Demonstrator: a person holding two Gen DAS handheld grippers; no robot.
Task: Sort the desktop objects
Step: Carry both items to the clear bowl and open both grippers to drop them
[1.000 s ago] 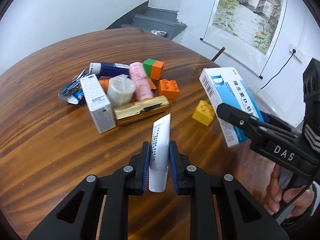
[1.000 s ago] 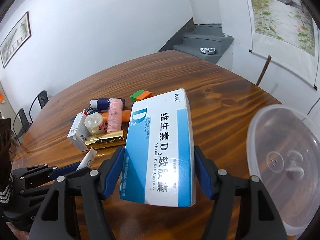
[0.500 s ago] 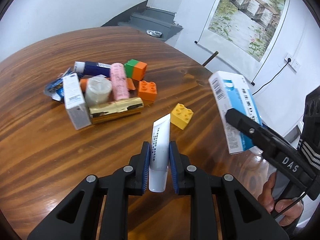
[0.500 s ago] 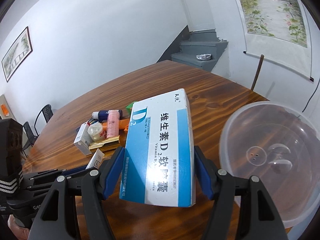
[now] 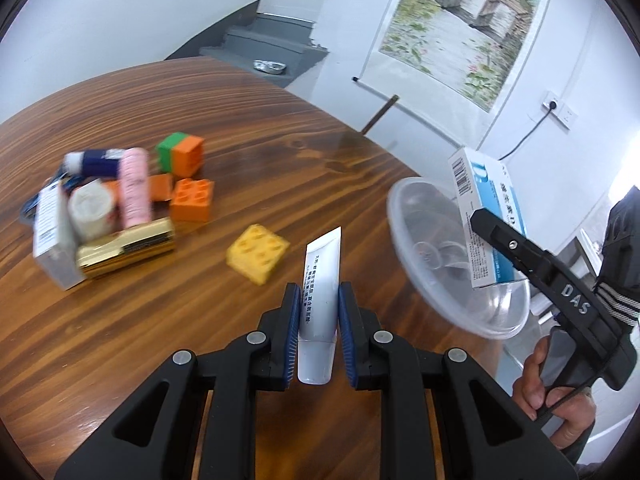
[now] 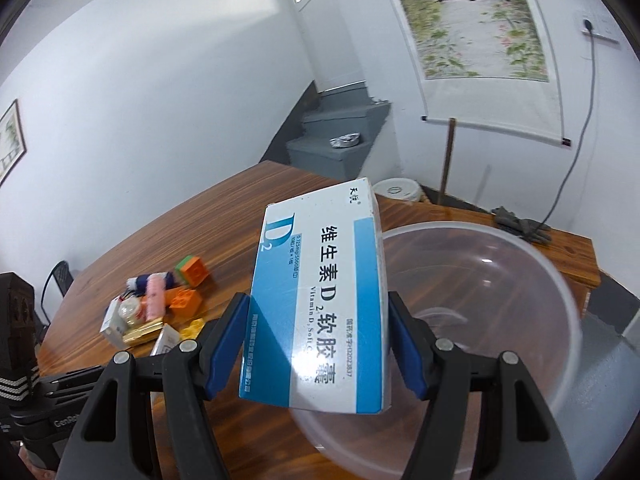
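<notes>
My left gripper [image 5: 319, 304] is shut on a white tube [image 5: 321, 276] and holds it above the round wooden table [image 5: 248, 128]. My right gripper [image 6: 318, 320] is shut on a blue-and-white vitamin D box [image 6: 320, 292], held over a clear plastic bowl [image 6: 500, 280]. In the left wrist view the box [image 5: 484, 216] and bowl [image 5: 436, 248] are at the right. A pile lies at the left: orange brick [image 5: 191, 200], green-orange brick [image 5: 180, 154], pink roll [image 5: 135, 188], gold box [image 5: 126, 246], white box [image 5: 50, 240]. A yellow brick [image 5: 258, 253] lies apart.
The bowl sits at the table's right edge, beyond which are the floor and a wall scroll [image 5: 472, 28]. Grey steps [image 5: 272, 52] rise behind the table. A grey glove [image 6: 520, 226] lies on a wooden surface past the bowl.
Both grippers have swung right with their loads. The bowl has come into the left wrist view, and the vitamin D box now hangs over the bowl.
</notes>
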